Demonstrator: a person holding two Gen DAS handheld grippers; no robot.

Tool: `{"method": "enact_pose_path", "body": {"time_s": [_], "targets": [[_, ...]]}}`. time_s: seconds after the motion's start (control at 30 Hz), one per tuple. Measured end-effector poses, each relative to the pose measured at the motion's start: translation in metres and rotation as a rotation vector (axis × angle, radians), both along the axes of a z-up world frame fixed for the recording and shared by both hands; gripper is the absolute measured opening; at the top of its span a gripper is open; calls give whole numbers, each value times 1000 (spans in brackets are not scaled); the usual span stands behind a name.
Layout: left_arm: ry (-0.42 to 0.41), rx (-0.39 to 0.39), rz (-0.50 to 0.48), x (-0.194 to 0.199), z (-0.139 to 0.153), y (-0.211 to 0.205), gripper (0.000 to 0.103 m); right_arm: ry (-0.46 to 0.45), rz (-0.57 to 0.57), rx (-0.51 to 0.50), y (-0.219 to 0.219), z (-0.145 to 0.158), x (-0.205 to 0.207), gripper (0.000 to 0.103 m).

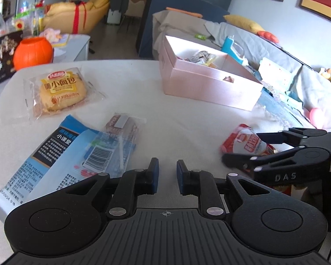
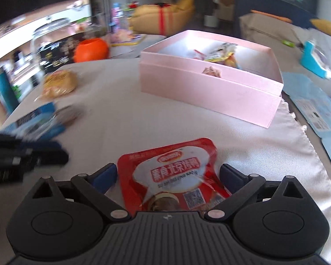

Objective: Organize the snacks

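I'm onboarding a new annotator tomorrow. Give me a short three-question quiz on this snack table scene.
1. True or false: the right claw has its fingers on either side of the red snack pouch.
2. Which lies nearest the left claw? A) small bread packet B) blue seaweed packet C) pink box
3. Fill in: the pink box already holds ___.

Key: 1 true; 2 B; 3 wrapped snacks
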State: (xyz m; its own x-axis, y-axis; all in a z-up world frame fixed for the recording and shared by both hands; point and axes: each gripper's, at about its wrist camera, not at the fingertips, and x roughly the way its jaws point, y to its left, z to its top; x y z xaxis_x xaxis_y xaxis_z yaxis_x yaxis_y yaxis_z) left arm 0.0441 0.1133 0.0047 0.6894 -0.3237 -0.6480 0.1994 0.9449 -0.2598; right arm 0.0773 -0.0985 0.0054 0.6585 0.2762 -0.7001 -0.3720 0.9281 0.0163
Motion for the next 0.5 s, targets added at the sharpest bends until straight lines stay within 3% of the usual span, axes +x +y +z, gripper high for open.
{"method": "enact_pose_path", "body": {"time_s": [0.03, 0.13, 0.23, 0.33, 0.4, 0.47, 0.5], "targets": [[10, -13, 6, 1, 3, 2, 22, 1, 8, 4, -4, 2, 0, 87], [-43, 9, 22, -1, 18, 3, 22, 12, -29, 63, -24, 6, 10, 83], [-78, 107, 45, 9, 33, 0, 24, -19, -99, 80, -42, 0, 18, 84], [-15, 244, 52, 32, 29, -5, 25, -31, -103, 99, -46, -1, 15, 85], [19, 321, 45, 46, 23, -9, 30, -33, -103, 98, -47, -2, 14, 85], [18, 351, 38, 54, 21, -11, 44, -31, -102, 106, -48, -2, 16, 86], [28, 365, 39, 57, 20, -12, 45, -30, -101, 110, -49, -2, 16, 87]]}}
